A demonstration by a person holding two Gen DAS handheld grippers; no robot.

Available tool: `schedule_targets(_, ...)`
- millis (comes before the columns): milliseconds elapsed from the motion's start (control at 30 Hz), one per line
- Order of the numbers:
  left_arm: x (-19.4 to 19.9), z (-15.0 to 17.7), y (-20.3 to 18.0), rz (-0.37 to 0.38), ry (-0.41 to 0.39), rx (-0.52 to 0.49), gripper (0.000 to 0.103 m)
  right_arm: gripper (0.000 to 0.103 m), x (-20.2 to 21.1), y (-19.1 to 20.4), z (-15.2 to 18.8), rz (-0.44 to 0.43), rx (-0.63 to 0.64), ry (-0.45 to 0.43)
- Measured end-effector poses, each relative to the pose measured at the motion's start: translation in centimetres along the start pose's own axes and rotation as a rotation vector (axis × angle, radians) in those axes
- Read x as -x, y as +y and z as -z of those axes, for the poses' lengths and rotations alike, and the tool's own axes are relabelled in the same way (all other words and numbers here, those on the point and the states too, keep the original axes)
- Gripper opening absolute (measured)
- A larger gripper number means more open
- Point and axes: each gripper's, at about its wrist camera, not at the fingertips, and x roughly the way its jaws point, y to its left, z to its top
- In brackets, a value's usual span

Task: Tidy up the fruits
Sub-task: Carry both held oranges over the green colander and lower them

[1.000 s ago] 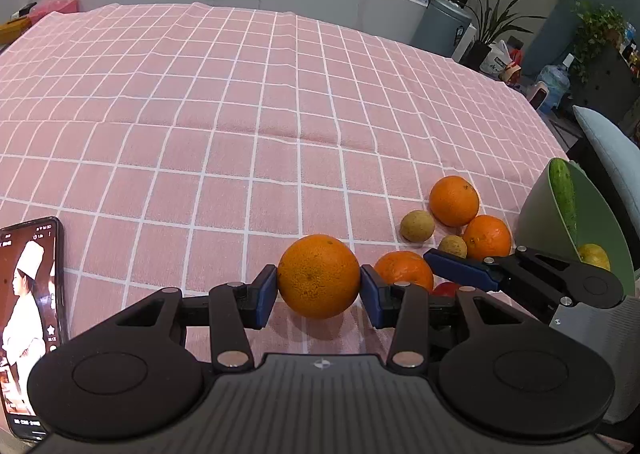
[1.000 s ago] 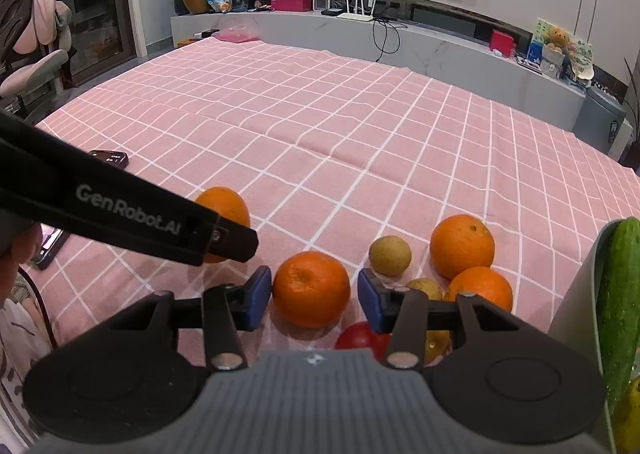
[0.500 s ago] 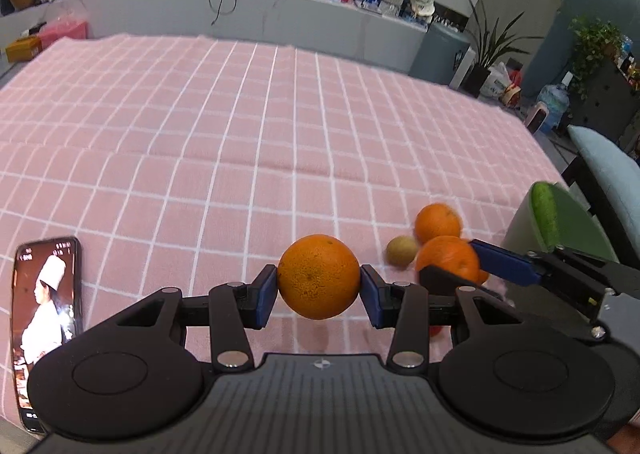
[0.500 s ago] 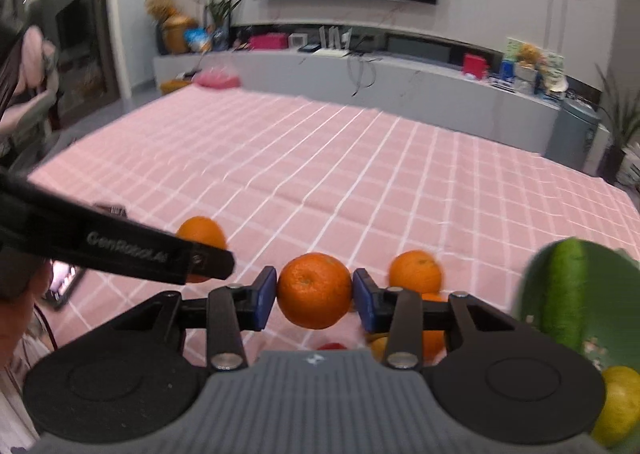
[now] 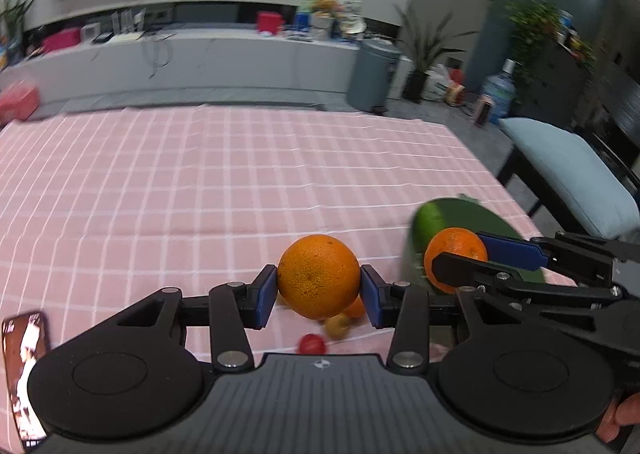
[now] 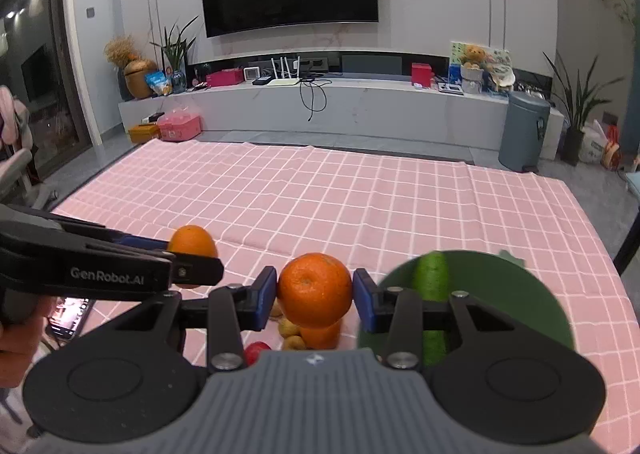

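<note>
Left gripper [image 5: 319,294]: my blue pads are clamped on both sides of a big orange [image 5: 319,276], part-way closed, fruit lifted clear of the cloth.
Right gripper [image 6: 315,296]: same grip on a smaller orange [image 6: 315,290], stem dimple facing up, also off the table.
Orange count: I see two held, plus one more orange [image 6: 320,334] lying on the cloth right under the right grip; others may be hidden behind the grippers.
Other fruit: one small red fruit [image 6: 257,352] and at least two brownish-yellow round ones [image 6: 289,328], bunched below the held oranges.
Bowl: one green bowl [image 6: 520,294] just to the right of my right gripper, one cucumber [image 6: 431,282] standing tilted inside it.
Relative position: held oranges sit centred between the fingers; left one shows rougher, pitted peel.
Phone: one phone [image 5: 24,370], screen lit, on the pink checked tablecloth [image 6: 360,194] at my far left.
</note>
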Motion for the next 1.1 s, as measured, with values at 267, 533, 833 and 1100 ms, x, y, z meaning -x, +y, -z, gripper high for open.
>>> schedule_targets(267,-1.8,-0.9,-5.5,0.125,0.046,-0.124,0.050,0.038,3.3,-4.1,-0.2,0.036,0.003,0.040)
schedule_targets(533,-6.2,-0.6,-9.2,0.232,0.168,-0.225,0.050,0.038,3.1,-8.1,1.0,0.069,0.006,0.178)
schedule_targets(833,-9.2,0.3,-11.2,0.239,0.261,-0.379,0.050,0.038,0.0,-10.2,2.8,0.033,-0.001,0.356)
schedule_targets(1100,-11.1,0.2,-12.0,0.228,0.322,-0.456,0.050,0.038,-2.1,-10.6,3.6,0.001,-0.025,0.441)
